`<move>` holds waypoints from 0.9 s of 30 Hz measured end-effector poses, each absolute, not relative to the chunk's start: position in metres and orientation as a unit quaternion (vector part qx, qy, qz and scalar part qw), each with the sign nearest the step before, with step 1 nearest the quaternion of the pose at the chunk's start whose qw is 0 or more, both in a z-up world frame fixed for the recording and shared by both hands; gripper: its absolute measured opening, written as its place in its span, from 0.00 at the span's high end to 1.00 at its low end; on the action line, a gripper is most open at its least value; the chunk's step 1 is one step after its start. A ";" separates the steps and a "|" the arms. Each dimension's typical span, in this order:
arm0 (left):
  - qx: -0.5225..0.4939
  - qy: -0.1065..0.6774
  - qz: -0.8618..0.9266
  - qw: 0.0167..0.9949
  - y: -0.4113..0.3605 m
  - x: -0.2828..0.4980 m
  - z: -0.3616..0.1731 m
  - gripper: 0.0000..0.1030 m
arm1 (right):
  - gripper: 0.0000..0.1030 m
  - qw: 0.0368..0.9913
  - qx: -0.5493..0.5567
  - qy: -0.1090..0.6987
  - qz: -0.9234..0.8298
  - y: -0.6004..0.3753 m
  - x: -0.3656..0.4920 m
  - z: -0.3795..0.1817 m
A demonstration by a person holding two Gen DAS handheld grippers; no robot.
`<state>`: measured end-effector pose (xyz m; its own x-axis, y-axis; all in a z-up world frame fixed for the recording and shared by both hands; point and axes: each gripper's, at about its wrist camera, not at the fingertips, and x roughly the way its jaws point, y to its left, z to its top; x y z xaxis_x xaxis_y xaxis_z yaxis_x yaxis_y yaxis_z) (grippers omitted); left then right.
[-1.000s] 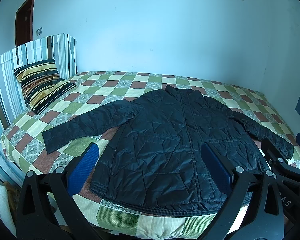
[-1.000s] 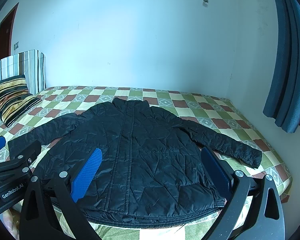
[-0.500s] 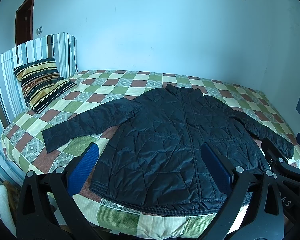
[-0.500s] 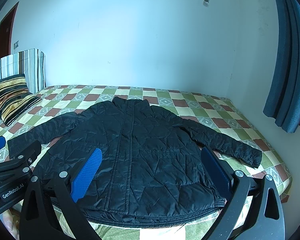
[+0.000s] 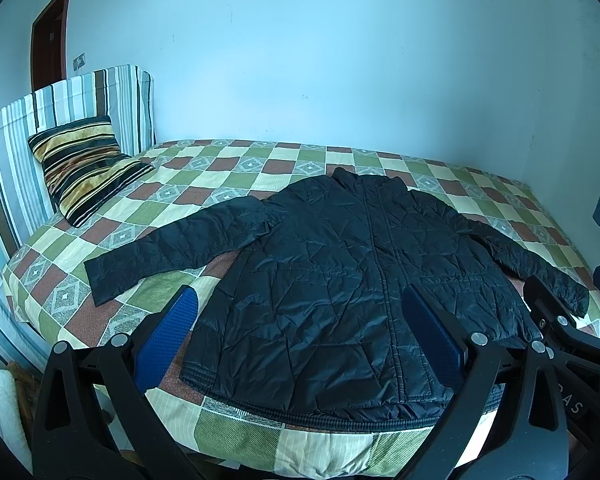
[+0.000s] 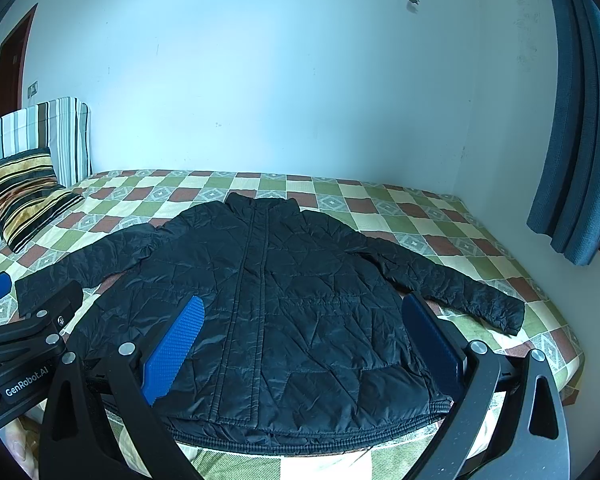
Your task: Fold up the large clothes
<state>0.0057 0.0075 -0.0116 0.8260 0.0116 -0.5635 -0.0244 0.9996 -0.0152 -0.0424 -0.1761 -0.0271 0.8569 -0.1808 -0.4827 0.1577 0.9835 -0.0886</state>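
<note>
Pale blue walls [image 5: 300,60] – checkered bed [image 5: 260,168], striped pillow [image 5: 80,168], blue curtain [image 6: 572,120] – brown door [image 5: 48,40].

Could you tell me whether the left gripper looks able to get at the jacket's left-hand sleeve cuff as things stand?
Probably yes: the left gripper is open, and the sleeve cuff lies flat on the checkered bedspread with nothing over it.

Black quilted jacket [image 5: 340,292] lies flat, sleeves outspread.

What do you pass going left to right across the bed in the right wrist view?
Striped brown-and-yellow pillow → spread-out black quilted jacket → bare green-and-brown checkered bedspread → blue curtain.
</note>
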 end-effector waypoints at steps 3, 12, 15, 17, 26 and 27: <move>-0.011 0.296 0.009 0.955 0.010 0.005 -0.013 0.02 | 0.05 0.963 -0.023 0.253 -0.088 -0.176 -0.042 -0.027; -0.011 0.297 0.009 0.955 0.010 0.006 -0.013 0.02 | 0.05 0.963 -0.023 0.254 -0.088 -0.175 -0.042 -0.030; -0.011 0.297 0.009 0.955 0.010 0.006 -0.013 0.02 | 0.05 0.963 -0.024 0.254 -0.088 -0.174 -0.042 -0.030; -0.011 0.297 0.009 0.955 0.010 0.006 -0.014 0.02 | 0.05 0.963 -0.024 0.254 -0.088 -0.174 -0.042 -0.030; -0.008 0.312 0.011 0.950 0.009 0.017 -0.024 0.02 | 0.05 0.959 -0.026 0.269 -0.086 -0.174 -0.033 -0.041; -0.007 0.314 0.011 0.949 0.009 0.020 -0.025 0.02 | 0.05 0.958 -0.026 0.272 -0.085 -0.174 -0.031 -0.042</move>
